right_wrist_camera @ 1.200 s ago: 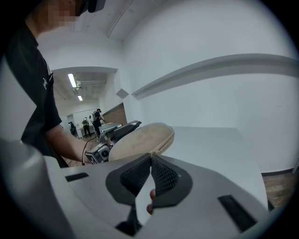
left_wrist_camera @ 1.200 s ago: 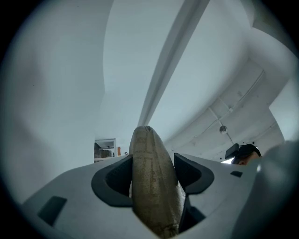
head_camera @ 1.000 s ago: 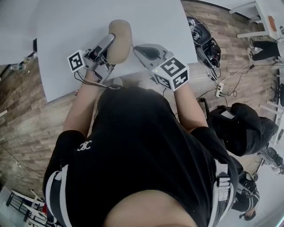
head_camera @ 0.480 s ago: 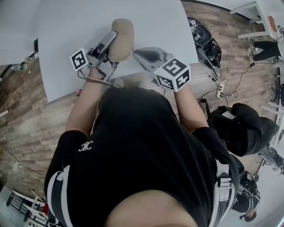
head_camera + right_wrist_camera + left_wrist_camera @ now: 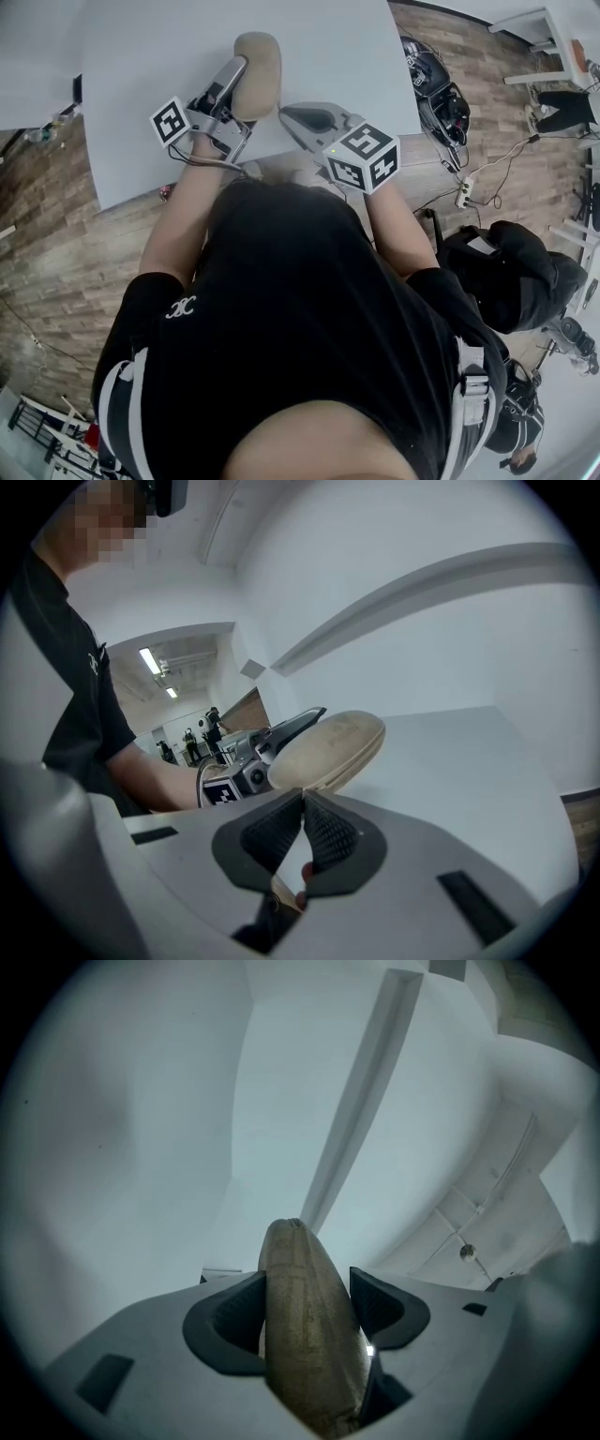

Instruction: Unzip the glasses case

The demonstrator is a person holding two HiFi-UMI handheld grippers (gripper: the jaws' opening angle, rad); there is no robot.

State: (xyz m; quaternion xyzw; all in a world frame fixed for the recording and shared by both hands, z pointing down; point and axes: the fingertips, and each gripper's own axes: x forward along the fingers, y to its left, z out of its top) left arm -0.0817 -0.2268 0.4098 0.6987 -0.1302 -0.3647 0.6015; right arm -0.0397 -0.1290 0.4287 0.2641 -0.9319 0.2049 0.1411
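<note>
Our left gripper (image 5: 236,77) has its jaws clamped on the tan glasses case (image 5: 258,70), raised over the white table (image 5: 337,47). Our right gripper (image 5: 302,808), jaws pressed together, sits near the case.

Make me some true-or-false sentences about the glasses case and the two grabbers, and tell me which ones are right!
1. The left gripper is holding the glasses case. True.
2. The right gripper has its jaws wide open. False: its jaws are closed together.
3. The glasses case is bright red. False: it is tan.
4. The table is white. True.
5. The glasses case lies alone on the table with nothing touching it. False: it is clamped between the left gripper's jaws.
</note>
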